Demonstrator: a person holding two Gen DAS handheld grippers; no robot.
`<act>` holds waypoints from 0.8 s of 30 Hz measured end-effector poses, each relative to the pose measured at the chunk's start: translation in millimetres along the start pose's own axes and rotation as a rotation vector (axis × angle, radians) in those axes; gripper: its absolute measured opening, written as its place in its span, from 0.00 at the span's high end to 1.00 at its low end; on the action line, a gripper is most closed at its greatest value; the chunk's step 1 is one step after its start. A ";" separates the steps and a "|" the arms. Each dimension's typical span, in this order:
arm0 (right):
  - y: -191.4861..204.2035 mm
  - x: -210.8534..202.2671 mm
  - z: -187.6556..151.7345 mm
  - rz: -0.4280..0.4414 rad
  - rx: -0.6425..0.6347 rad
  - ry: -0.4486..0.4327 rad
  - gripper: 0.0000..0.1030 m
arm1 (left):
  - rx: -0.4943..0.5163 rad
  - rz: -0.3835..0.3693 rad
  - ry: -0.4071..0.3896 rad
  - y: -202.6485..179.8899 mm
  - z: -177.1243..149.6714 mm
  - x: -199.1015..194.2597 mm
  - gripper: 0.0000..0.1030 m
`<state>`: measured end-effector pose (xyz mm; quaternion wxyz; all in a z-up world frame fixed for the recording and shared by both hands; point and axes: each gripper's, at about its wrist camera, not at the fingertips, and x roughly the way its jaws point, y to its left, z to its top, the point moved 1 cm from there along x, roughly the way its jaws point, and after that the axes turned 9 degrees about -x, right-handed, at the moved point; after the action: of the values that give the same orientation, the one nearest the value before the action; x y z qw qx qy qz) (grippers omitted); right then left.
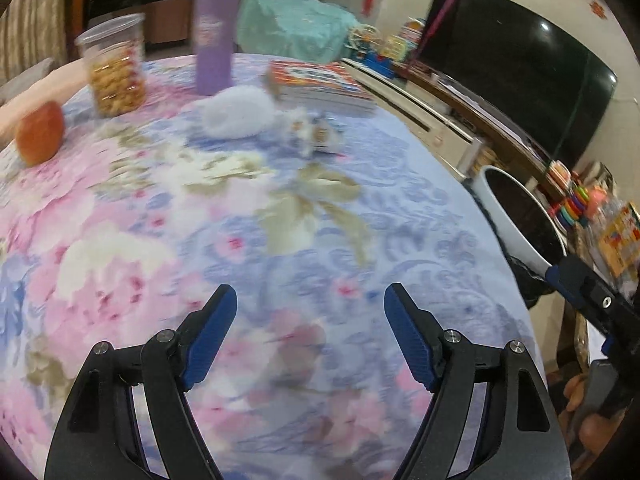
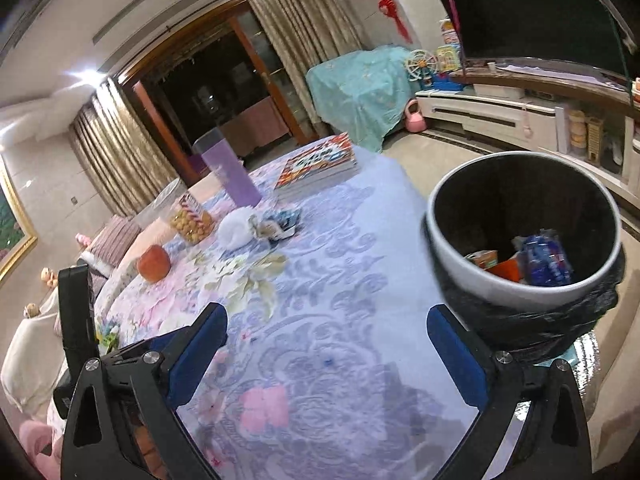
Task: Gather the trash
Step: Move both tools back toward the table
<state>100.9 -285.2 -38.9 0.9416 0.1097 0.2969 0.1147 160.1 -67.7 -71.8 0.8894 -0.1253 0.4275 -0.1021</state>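
Observation:
A white crumpled tissue (image 1: 236,114) (image 2: 236,228) lies far out on the floral tablecloth (image 1: 280,240). A crumpled wrapper (image 1: 312,132) (image 2: 278,226) sits right beside it. My left gripper (image 1: 310,296) hovers open over bare cloth, well short of both, with nothing between its fingers. My right gripper (image 2: 332,344) is open and empty too, above the table's near right edge. Just right of it stands a white bin (image 2: 448,256) (image 1: 508,220) with a black liner. It holds a blue wrapper (image 2: 546,260) and orange scraps.
On the far side of the table are a purple tumbler (image 1: 212,40), a jar of snacks (image 1: 116,72), an orange fruit (image 1: 42,132) and a stack of books (image 1: 320,84). A TV (image 1: 516,64) and a low cabinet stand to the right.

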 end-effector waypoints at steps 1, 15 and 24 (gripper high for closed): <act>2.1 2.3 -2.0 0.000 -0.002 0.004 0.02 | -0.012 0.013 -0.005 7.4 0.4 -1.7 0.24; 47.8 56.1 -17.1 0.024 -0.083 0.088 0.02 | -0.087 0.111 -0.059 70.6 7.2 -14.1 0.24; 61.7 76.6 -2.2 0.030 -0.116 0.087 0.02 | -0.096 0.130 -0.055 85.5 16.5 -8.7 0.24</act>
<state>151.4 -204.7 -64.6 0.9308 0.0544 0.3287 0.1503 174.1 18.0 -81.9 0.8985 -0.1424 0.4148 -0.0199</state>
